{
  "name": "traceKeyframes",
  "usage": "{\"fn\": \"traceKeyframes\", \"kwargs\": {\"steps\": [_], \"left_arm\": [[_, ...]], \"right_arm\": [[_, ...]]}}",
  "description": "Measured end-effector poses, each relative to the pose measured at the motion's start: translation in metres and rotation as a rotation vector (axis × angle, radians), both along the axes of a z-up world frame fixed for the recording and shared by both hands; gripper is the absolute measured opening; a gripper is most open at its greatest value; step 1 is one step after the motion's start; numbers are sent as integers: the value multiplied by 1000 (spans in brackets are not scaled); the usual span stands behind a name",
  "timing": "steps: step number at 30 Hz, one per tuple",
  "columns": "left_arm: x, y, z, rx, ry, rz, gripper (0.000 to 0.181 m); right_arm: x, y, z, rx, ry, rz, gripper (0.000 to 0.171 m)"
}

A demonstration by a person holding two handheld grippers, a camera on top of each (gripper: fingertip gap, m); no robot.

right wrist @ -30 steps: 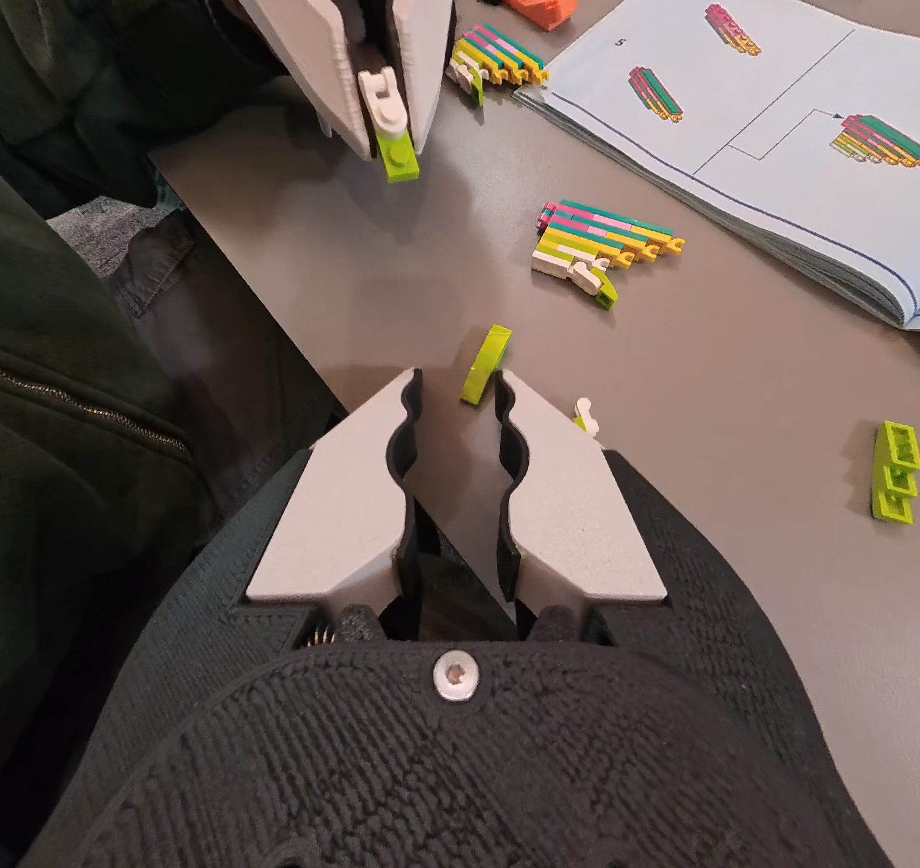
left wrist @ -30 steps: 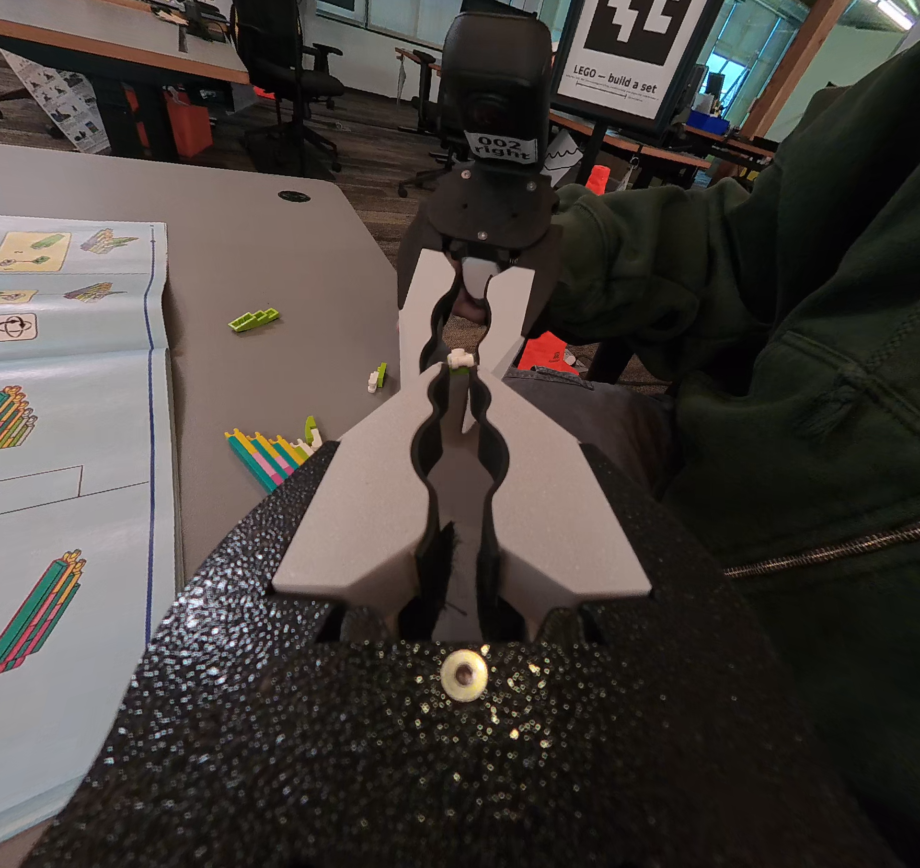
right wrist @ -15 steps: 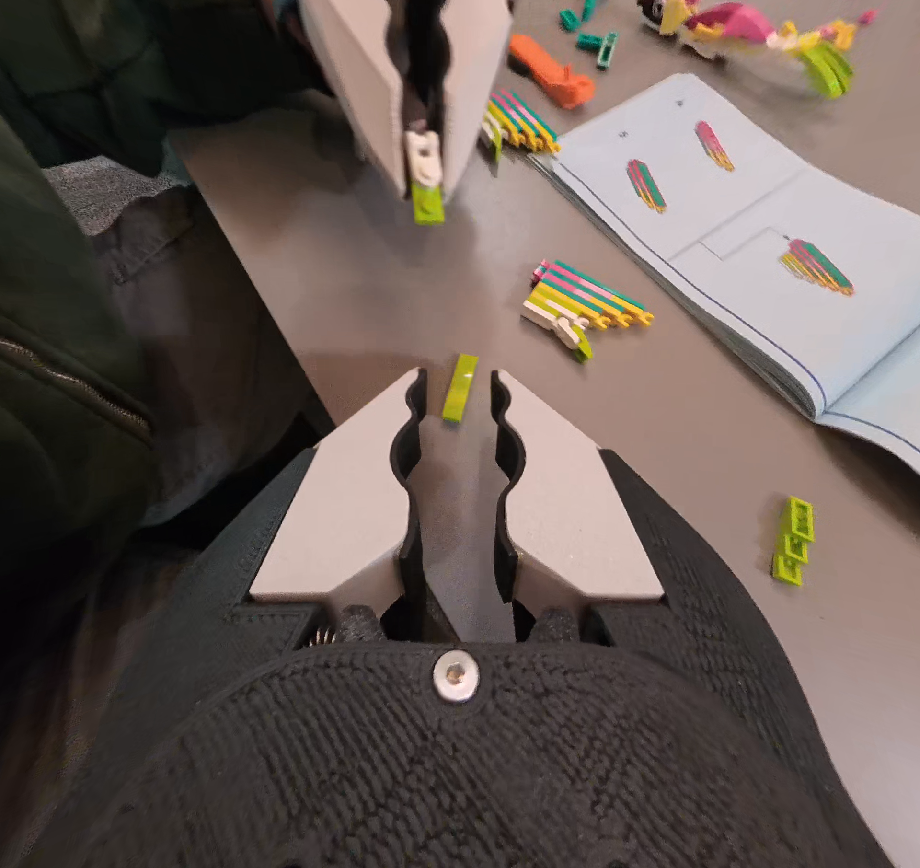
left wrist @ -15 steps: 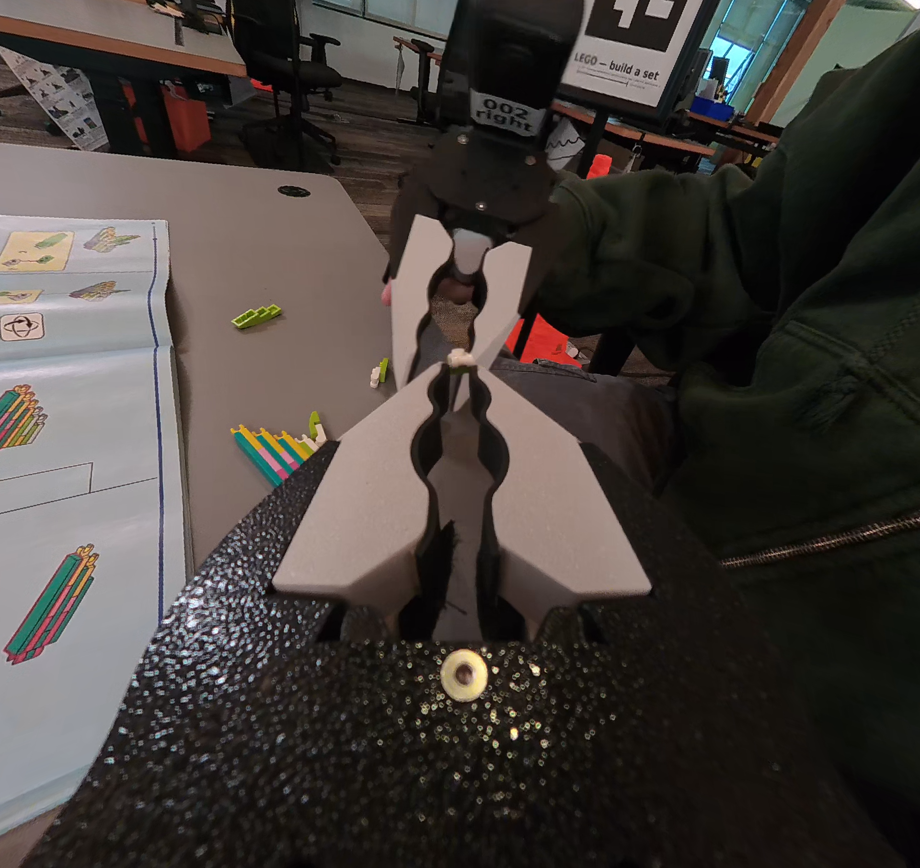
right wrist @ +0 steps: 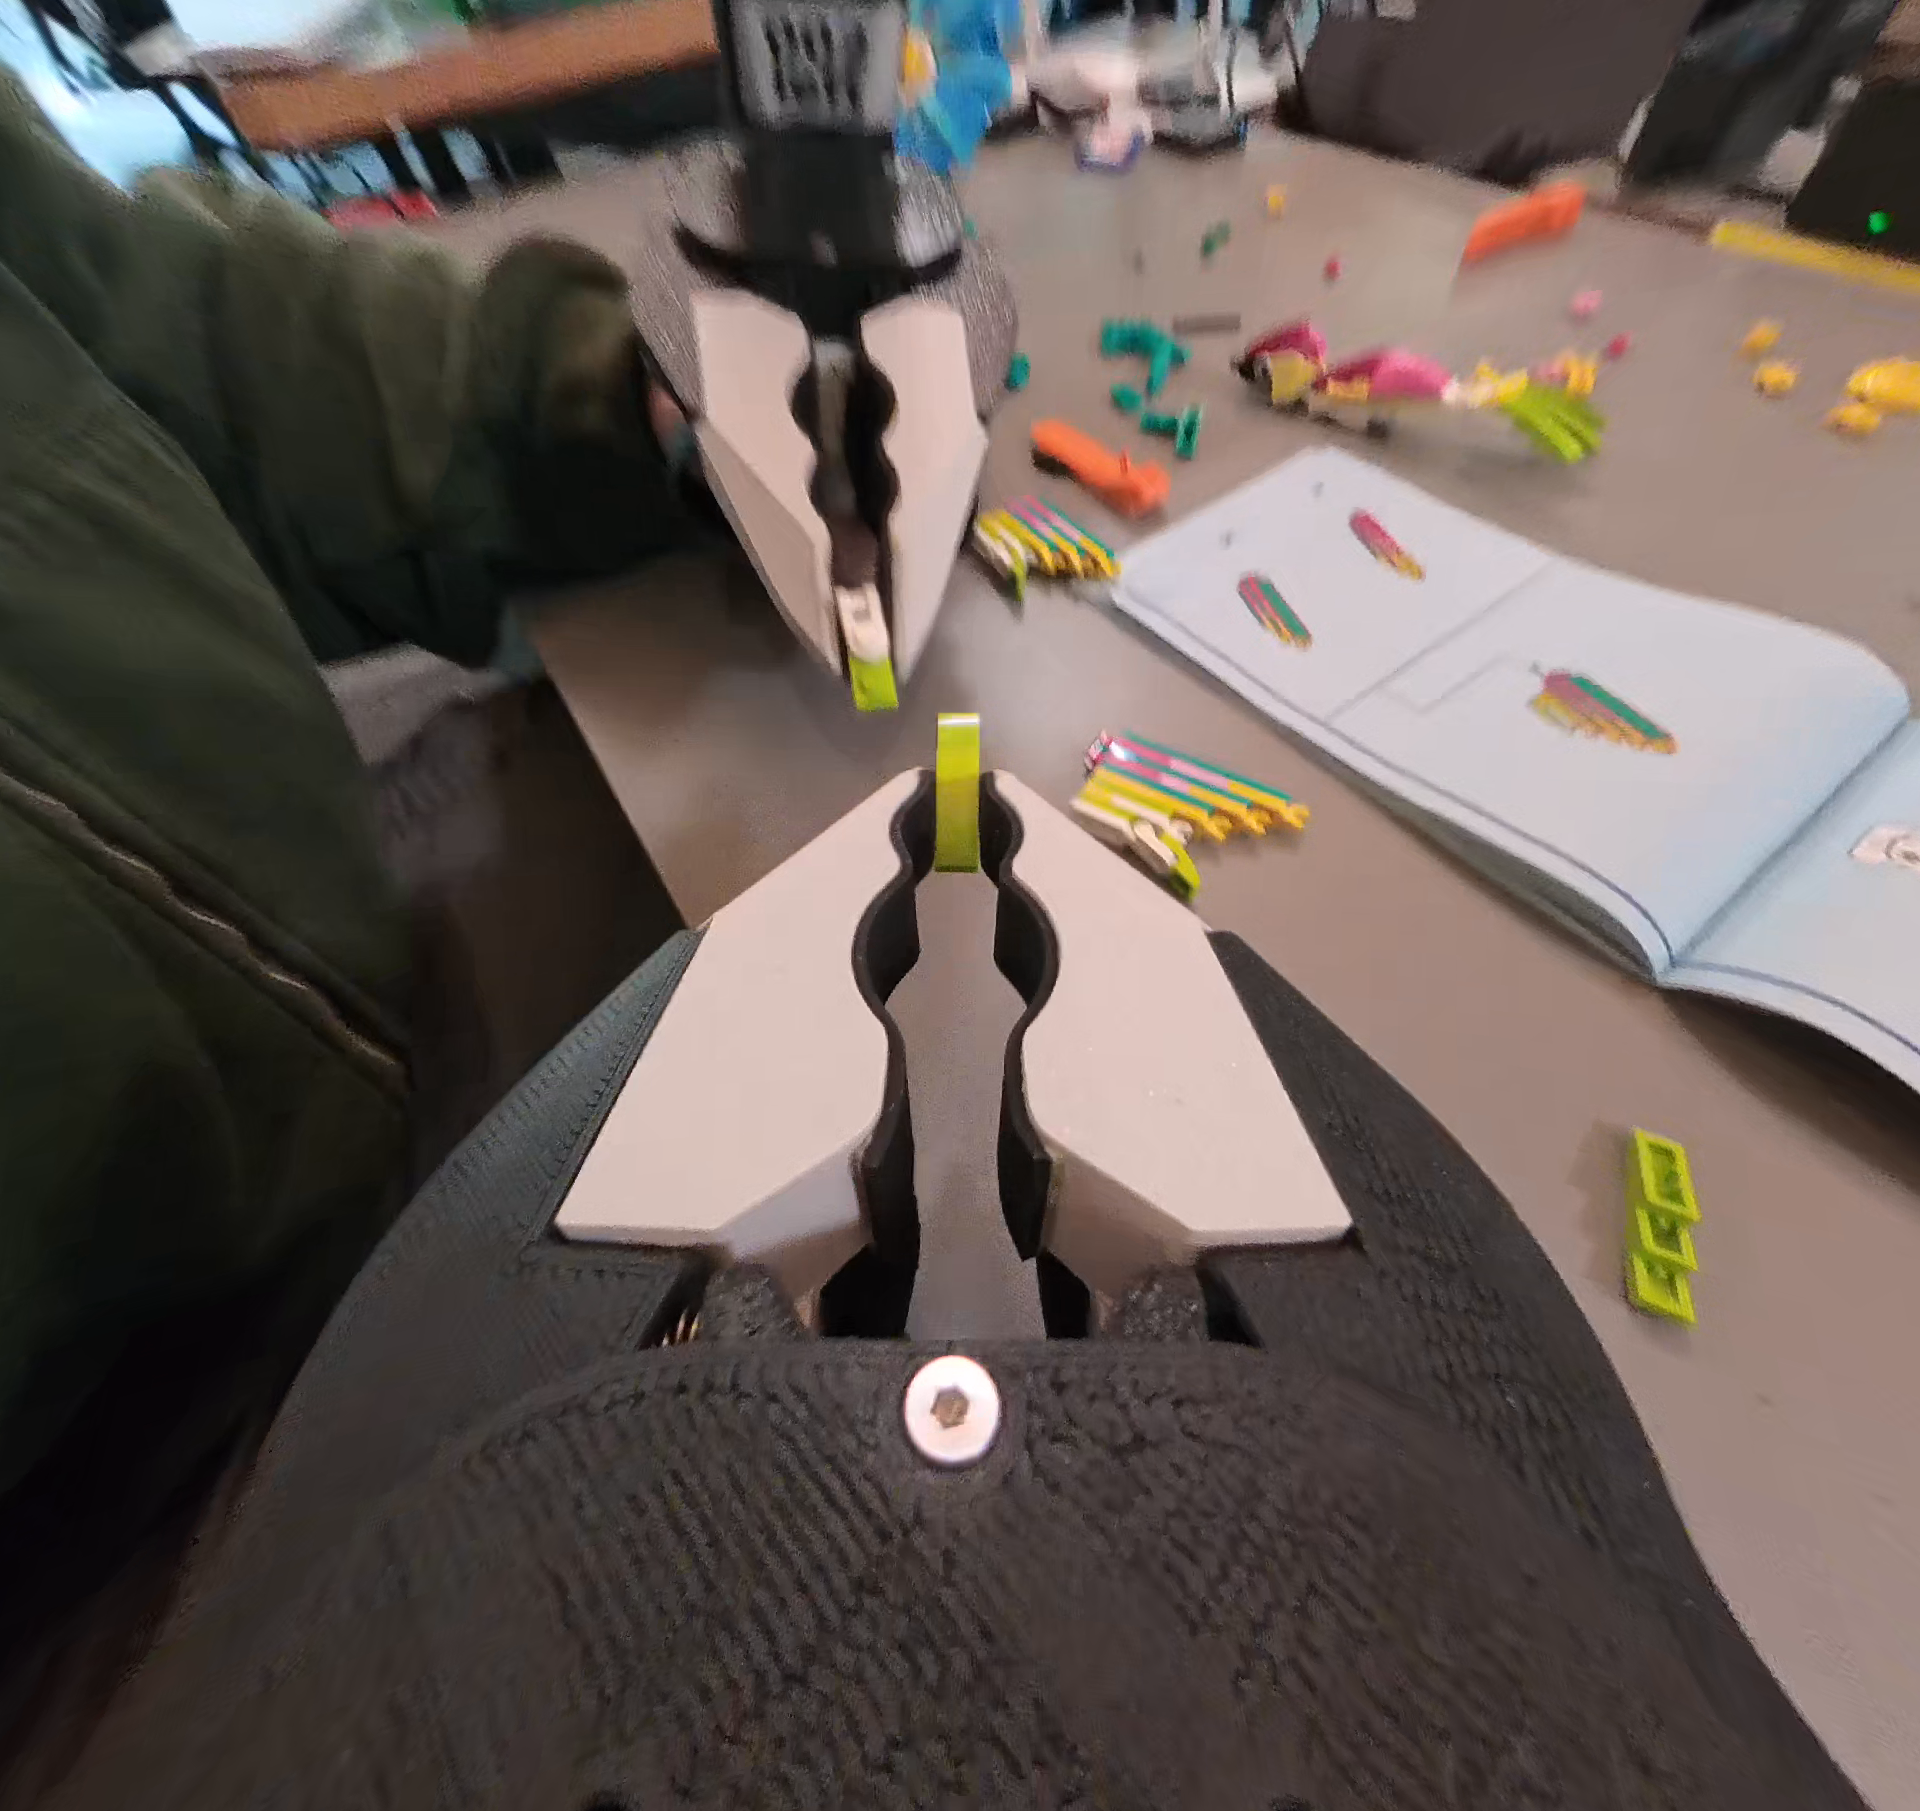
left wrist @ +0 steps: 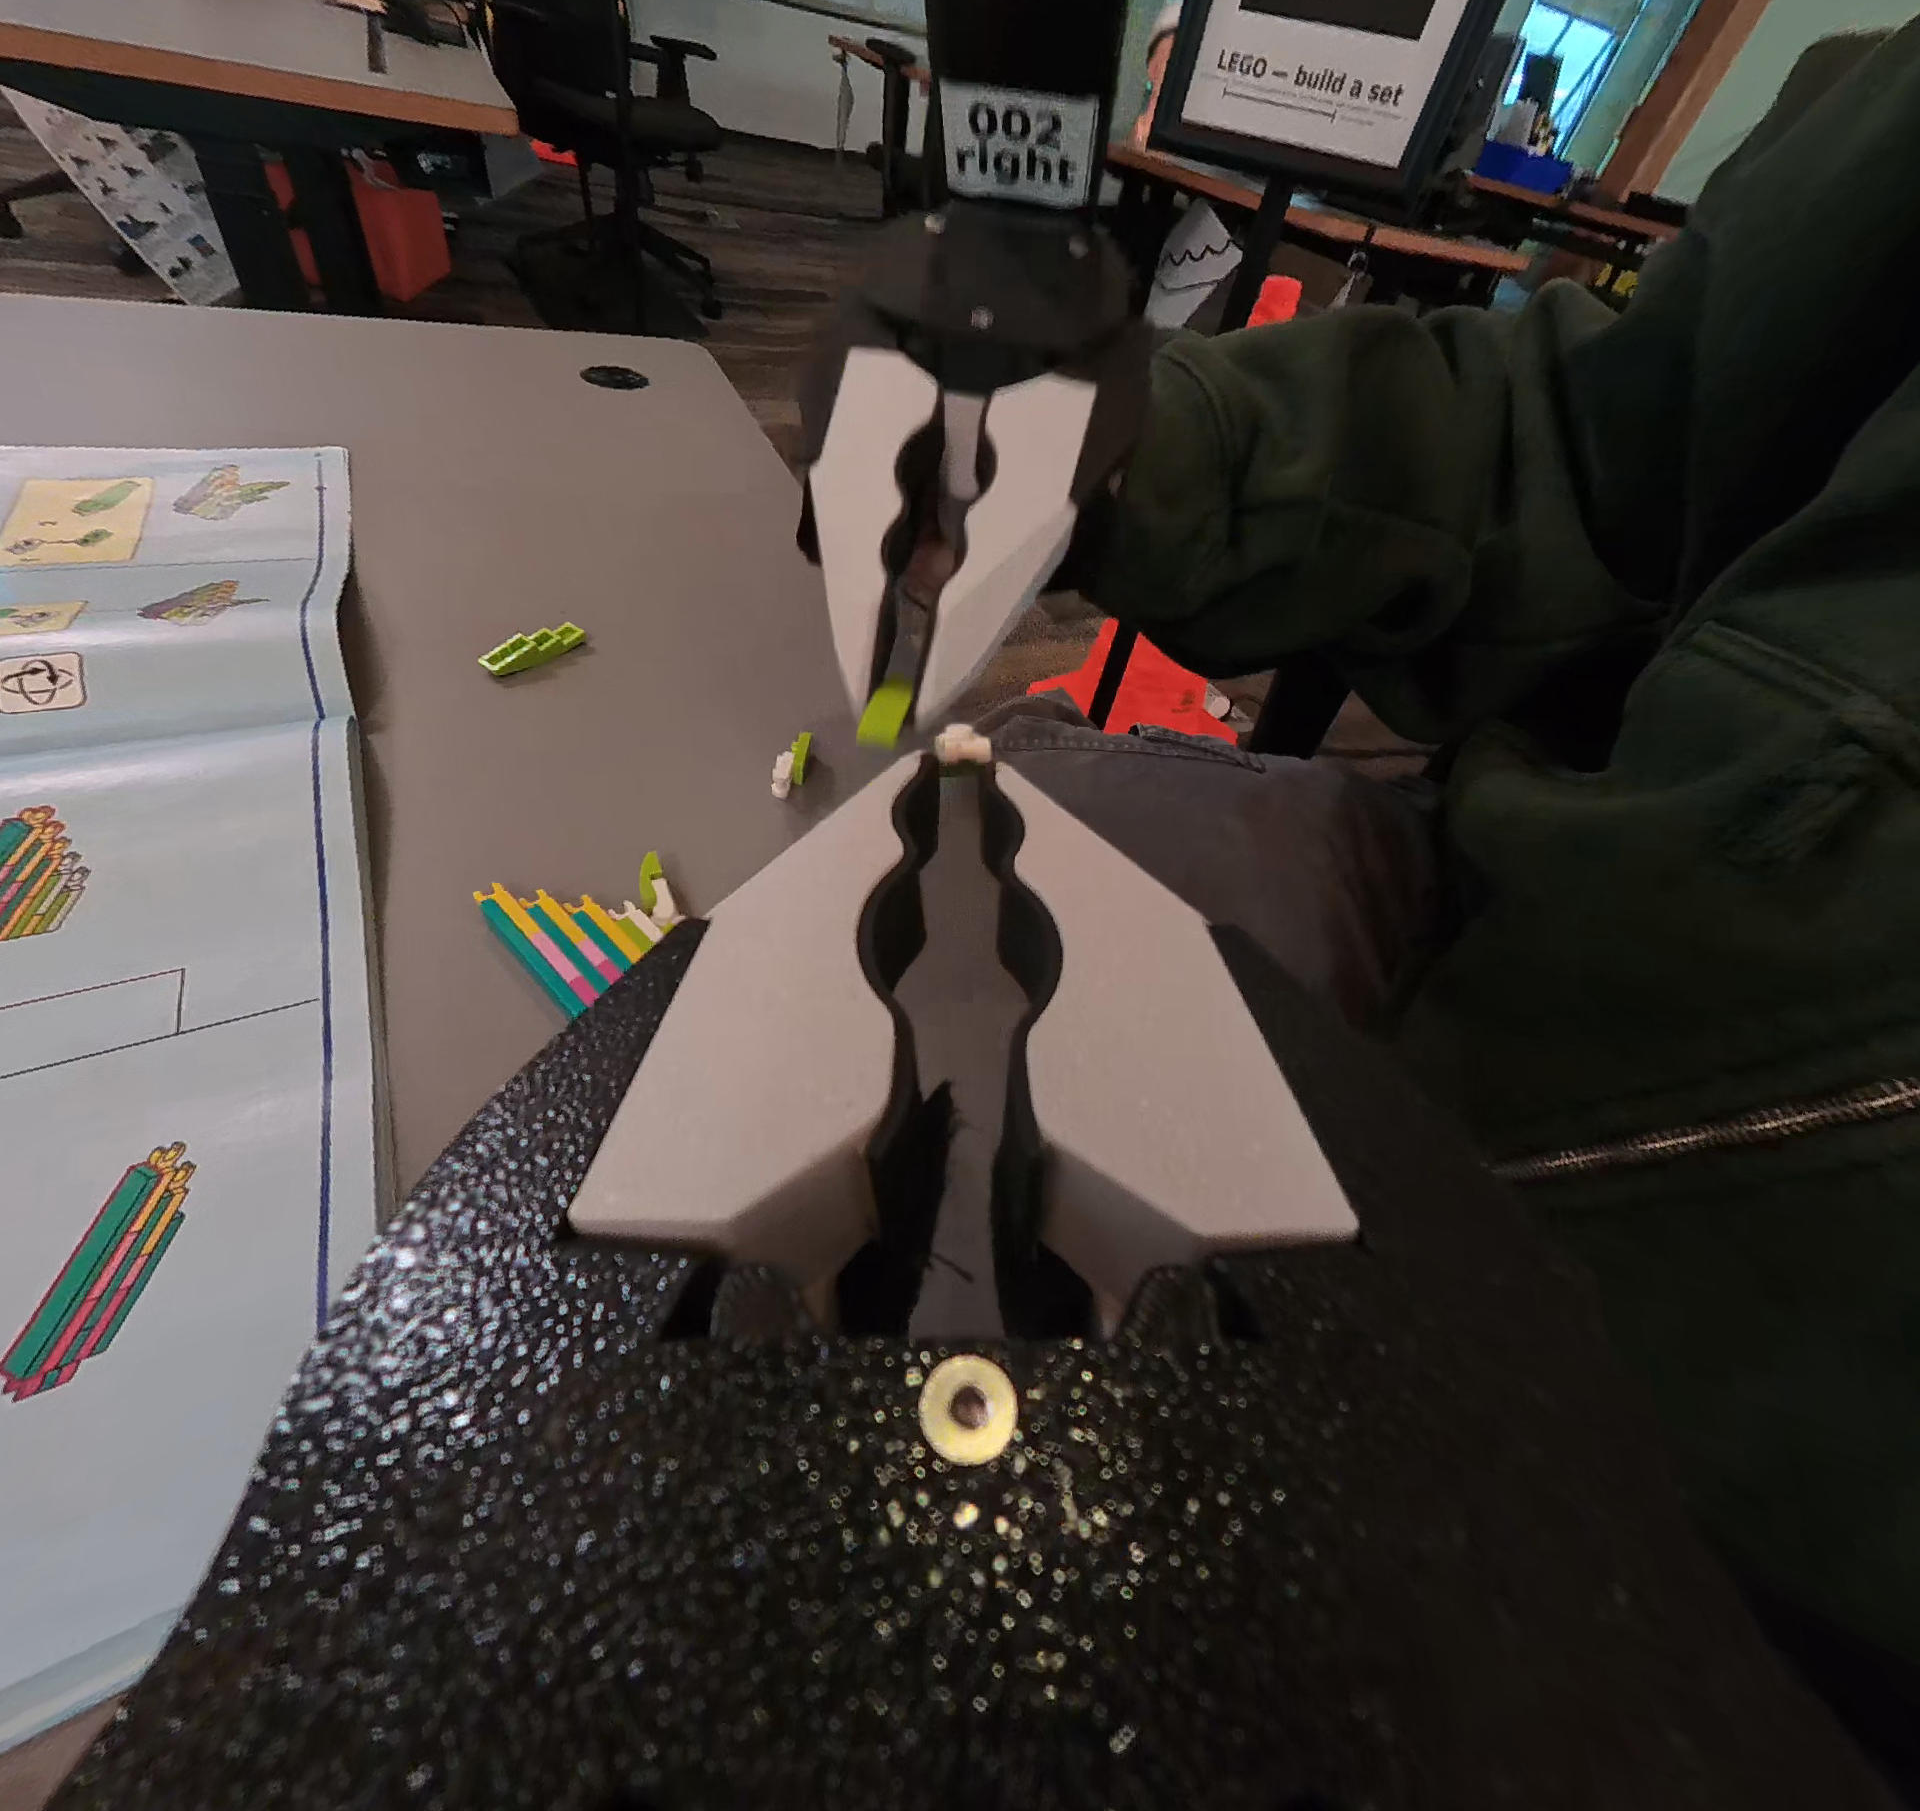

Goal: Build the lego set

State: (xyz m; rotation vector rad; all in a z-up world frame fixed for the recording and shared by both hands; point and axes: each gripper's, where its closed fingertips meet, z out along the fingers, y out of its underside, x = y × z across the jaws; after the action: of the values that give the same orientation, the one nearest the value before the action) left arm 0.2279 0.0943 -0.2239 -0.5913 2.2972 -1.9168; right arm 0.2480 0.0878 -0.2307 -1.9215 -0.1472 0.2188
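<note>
Two tools meet tip to tip in the middle of both frames. My right tool pinches a lime plate that stands on edge between its tips. My left tool is pressed on a small white and lime piece. Both pieces are near each other, apart, above the bench edge. At right lies the open booklet, with a striped assembly beside it.

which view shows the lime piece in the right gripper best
The right wrist view: the lime piece stands edge-on between the right gripper's jaws, most of it visible. In the left wrist view only its blurred lower end pokes out below that gripper, seen farther off.
</note>
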Motion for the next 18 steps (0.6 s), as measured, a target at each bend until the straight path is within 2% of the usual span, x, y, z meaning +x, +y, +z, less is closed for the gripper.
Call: {"fn": "traceKeyframes", "kwargs": {"steps": [4, 18], "left_arm": [[-3, -5, -5, 49, -20, -11, 5], [-4, -4, -4, 23, 9, -25, 5]], "right_arm": [[-18, -1, 7, 68, 69, 77, 7], [-23, 6, 8, 93, 75, 82, 7]]}}
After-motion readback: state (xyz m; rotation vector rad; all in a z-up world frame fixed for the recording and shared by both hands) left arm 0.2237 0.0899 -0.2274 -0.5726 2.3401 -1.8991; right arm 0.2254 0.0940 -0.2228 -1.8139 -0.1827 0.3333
